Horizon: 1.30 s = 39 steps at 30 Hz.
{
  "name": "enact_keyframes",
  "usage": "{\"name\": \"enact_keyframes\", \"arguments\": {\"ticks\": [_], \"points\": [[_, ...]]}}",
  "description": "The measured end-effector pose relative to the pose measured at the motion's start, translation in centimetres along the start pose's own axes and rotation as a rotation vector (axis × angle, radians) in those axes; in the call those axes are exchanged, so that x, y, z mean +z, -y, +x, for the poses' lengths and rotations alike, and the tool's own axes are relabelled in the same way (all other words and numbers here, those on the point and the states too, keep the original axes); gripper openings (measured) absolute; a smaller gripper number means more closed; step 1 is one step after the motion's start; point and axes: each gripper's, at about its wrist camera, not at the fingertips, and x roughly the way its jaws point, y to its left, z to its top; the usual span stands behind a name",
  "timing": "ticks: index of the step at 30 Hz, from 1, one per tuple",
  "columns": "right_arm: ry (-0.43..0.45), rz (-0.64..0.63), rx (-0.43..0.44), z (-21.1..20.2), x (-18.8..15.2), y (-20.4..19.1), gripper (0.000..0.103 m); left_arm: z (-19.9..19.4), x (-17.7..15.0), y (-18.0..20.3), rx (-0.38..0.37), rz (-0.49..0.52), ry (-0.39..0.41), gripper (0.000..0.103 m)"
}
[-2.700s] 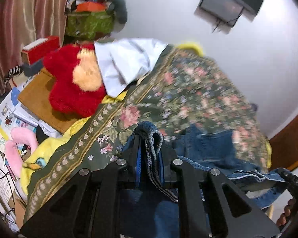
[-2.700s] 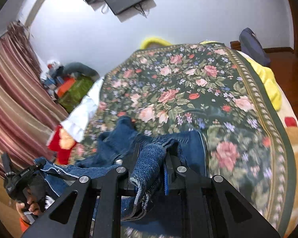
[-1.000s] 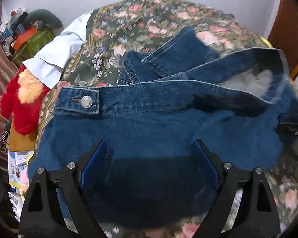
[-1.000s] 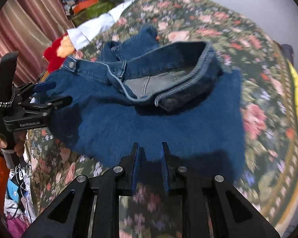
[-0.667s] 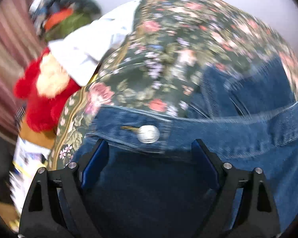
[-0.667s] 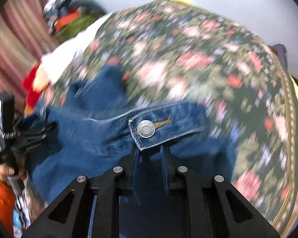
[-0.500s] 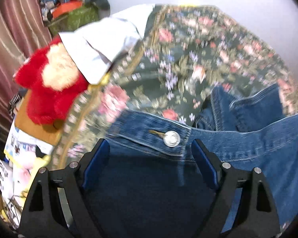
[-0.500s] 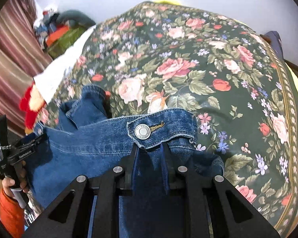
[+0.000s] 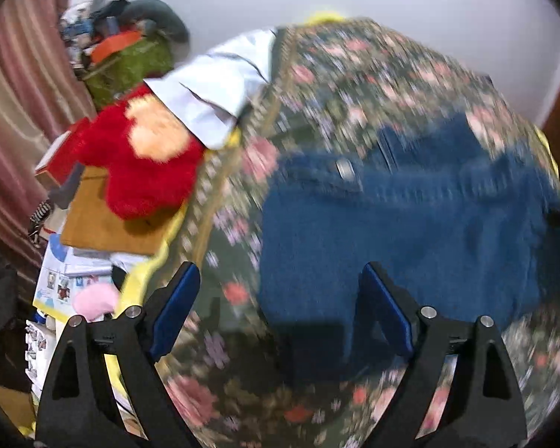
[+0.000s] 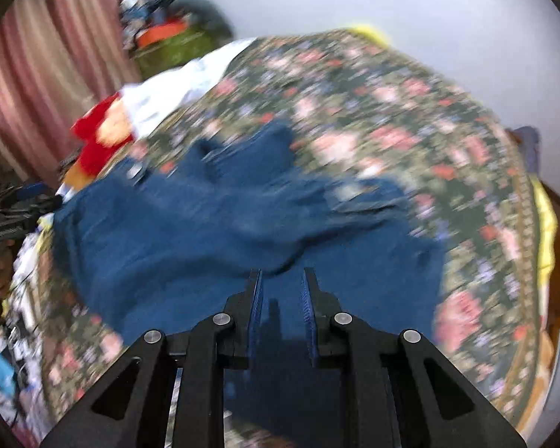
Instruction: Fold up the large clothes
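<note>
A pair of blue denim jeans [image 9: 410,231] lies spread on the floral bedspread [image 9: 354,74], waistband button toward the far left. My left gripper [image 9: 280,298] is wide open and empty, above the jeans' near left edge. In the right wrist view the jeans [image 10: 224,231] fill the middle. My right gripper [image 10: 280,283] hovers over their near edge with its jaws a narrow gap apart and nothing between them. The left gripper also shows at the left edge of the right wrist view [image 10: 15,209]. Both views are motion-blurred.
A red plush toy [image 9: 145,160] and a white shirt [image 9: 220,86] lie at the bed's left edge. Boxes, papers and a green bag [image 9: 130,63] crowd the floor to the left. Curtains [image 10: 48,74] hang on the left. A white wall stands behind the bed.
Both grippers have let go of the jeans and pulled back. The jeans now lie flat on the bed. The left gripper opened wide earlier; the right one has opened slightly.
</note>
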Motion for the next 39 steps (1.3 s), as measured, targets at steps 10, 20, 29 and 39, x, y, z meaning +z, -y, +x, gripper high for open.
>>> {"name": "enact_keyframes", "arguments": {"ticks": [10, 20, 29, 39], "points": [[-0.192, -0.135, -0.045, 5.1, -4.1, -3.1, 0.016, 2.2, -4.7, -3.0, -0.067, -0.195, -0.062, 0.103], [-0.174, -0.040, -0.089, 0.0, -6.3, 2.4, 0.016, 2.1, -9.4, -5.2, 0.251, -0.129, -0.127, 0.101], [-0.144, 0.131, -0.035, -3.8, -9.0, 7.6, 0.016, -3.1, -9.9, -4.4, 0.136, -0.158, -0.059, 0.097], [-0.100, 0.098, -0.135, -4.4, -5.0, 6.4, 0.016, -2.4, 0.7, 4.4, 0.069, 0.063, 0.083, 0.098]]}}
